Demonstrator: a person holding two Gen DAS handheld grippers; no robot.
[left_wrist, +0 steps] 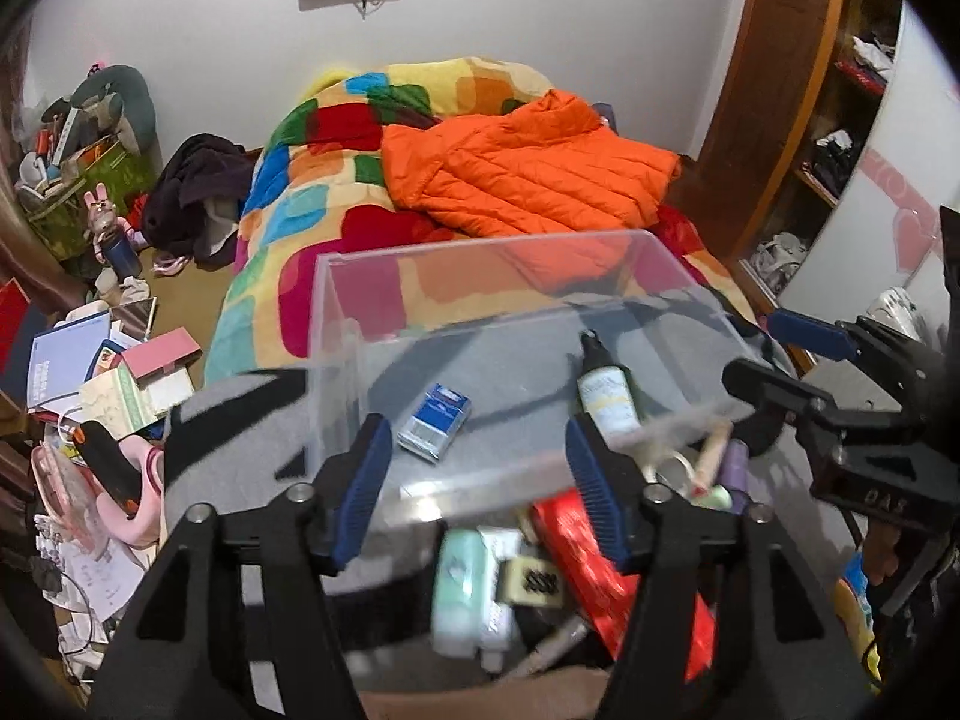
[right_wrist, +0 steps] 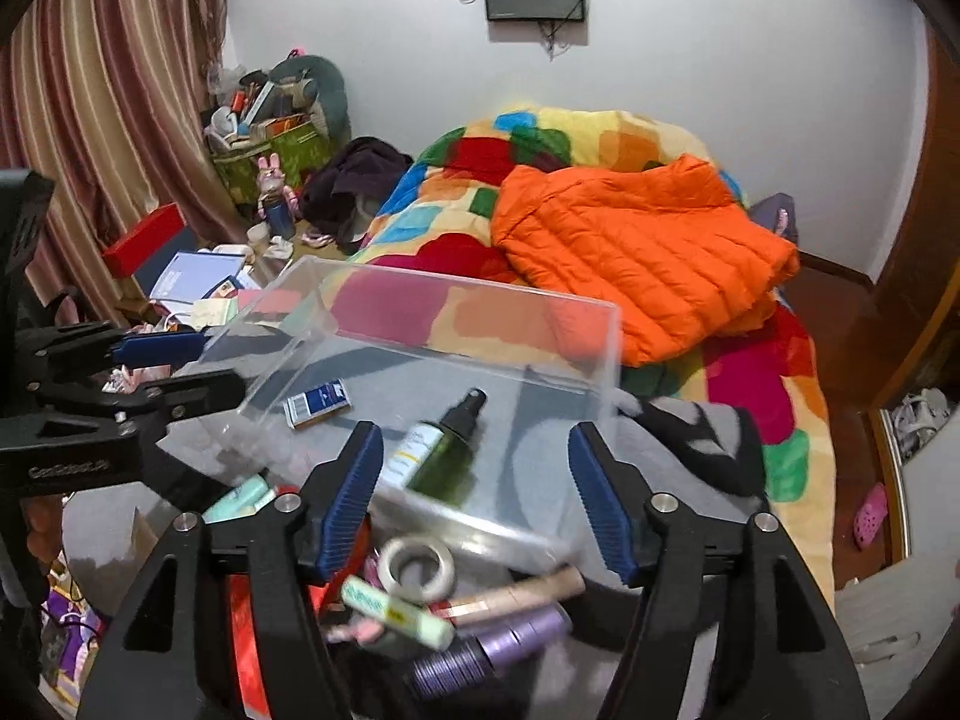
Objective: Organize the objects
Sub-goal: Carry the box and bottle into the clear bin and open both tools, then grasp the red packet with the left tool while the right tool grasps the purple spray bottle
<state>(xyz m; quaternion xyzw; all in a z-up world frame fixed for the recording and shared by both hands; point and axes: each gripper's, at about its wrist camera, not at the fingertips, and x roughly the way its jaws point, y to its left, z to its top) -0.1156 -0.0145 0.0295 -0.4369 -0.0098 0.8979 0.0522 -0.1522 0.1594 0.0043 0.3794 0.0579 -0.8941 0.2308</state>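
Observation:
A clear plastic box (left_wrist: 636,252) (right_wrist: 432,294) stands on a grey cloth. Inside lie a blue and white small pack (left_wrist: 433,422) (right_wrist: 317,402) and a green spray bottle (left_wrist: 606,387) (right_wrist: 441,450). My left gripper (left_wrist: 480,489) is open and empty, just in front of the box's near wall. My right gripper (right_wrist: 477,498) is open and empty, over the box's near right edge by the bottle. In front of the box lie a tape roll (right_wrist: 418,567), a mint tube (right_wrist: 396,609), a purple tube (right_wrist: 486,648), a mint case (left_wrist: 459,588) and a red packet (left_wrist: 606,570).
A bed with a colourful quilt (left_wrist: 324,192) and an orange jacket (left_wrist: 528,168) lies behind the box. Books and boxes (left_wrist: 108,372) clutter the floor at the left. A wooden shelf (left_wrist: 840,108) stands at the right. The right gripper shows in the left wrist view (left_wrist: 786,354).

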